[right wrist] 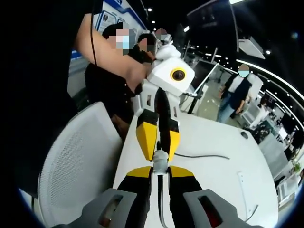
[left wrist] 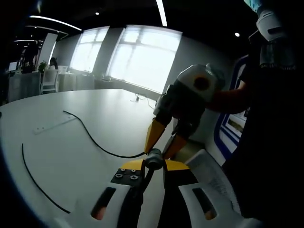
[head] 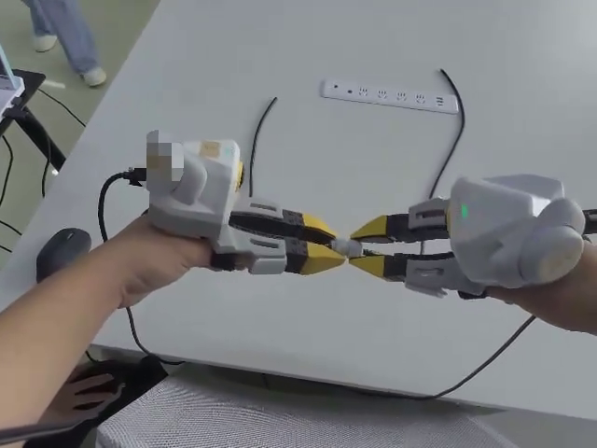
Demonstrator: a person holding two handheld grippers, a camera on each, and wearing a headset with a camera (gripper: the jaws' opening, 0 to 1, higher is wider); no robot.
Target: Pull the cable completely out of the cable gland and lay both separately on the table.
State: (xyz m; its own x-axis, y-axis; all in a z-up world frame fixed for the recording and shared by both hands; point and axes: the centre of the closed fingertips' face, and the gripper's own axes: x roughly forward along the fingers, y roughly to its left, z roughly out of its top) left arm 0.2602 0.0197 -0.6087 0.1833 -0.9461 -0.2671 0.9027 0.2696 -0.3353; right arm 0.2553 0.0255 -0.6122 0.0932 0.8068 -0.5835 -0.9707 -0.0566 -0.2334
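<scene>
Above the near part of the surface, head view: you hold the left tool and the right tool tip to tip, clear of the top, with the cable gland pinched between them. Each tool is nearly closed on one end of it. Opposed grips of this kind suit a straight pull apart. A black cable runs from beside the power strip down behind the right tool. It is judged to be the one threaded through the gland, though the junction is hidden. A second black lead lies apart on the surface.

Left gripper view: the cable gland sits at your own jaw tips, which are drawn in on it. The right tool meets it from beyond. The cable curves across the surface up to the gland, so it is judged not yet out.

Right gripper view: the cable gland stands at your tips, with the left tool clamped on its far end. A thin dark line runs back between your jaws, but you cannot tell whether it is cable. Neither part is laid down.
</scene>
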